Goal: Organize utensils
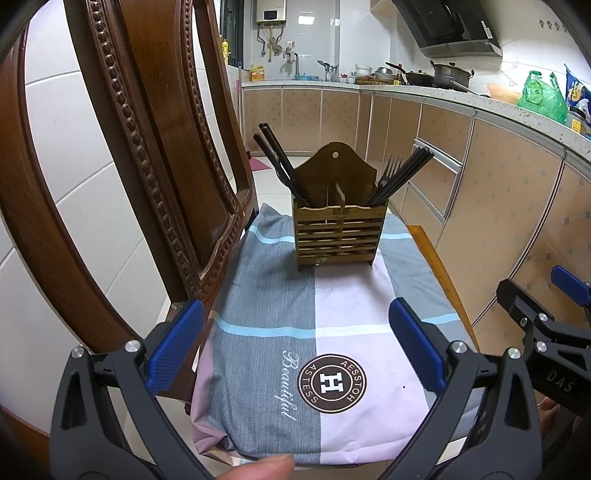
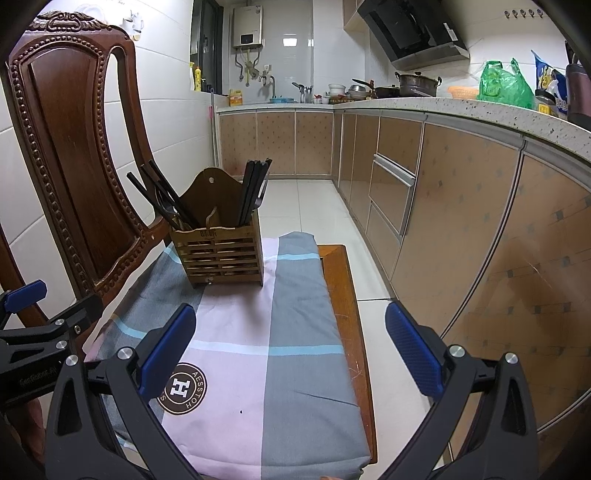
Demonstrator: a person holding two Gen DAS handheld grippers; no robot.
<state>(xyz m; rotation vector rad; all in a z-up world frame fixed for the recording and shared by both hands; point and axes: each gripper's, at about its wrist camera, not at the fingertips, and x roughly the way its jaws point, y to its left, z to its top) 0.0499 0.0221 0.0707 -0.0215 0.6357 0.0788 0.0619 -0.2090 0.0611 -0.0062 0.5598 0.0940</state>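
Wooden utensil holder point(image 1: 340, 236) on cushion point(image 1: 273, 317) — fork tines point(image 1: 393, 162) clear only in left view.

You face narrow kitchen: white tiled walls point(image 2: 166, 92), pale glossy floor tiles point(image 2: 306, 206). Carved dark wooden chair point(image 2: 77, 155) stands near left, seat draped in grey-pink checked cloth point(image 2: 280, 332). Speckled countertop point(image 2: 461, 107) runs along right and far wall above tan cabinet doors point(image 2: 461, 221) and drawers point(image 2: 391, 192). White water heater point(image 2: 248, 27) hangs on far wall; black range hood point(image 2: 410, 26) upper right. Pots point(image 2: 417, 85), green plastic bag point(image 2: 506, 85) crowd counter. Your light: bright, overhead, reflecting off floor.
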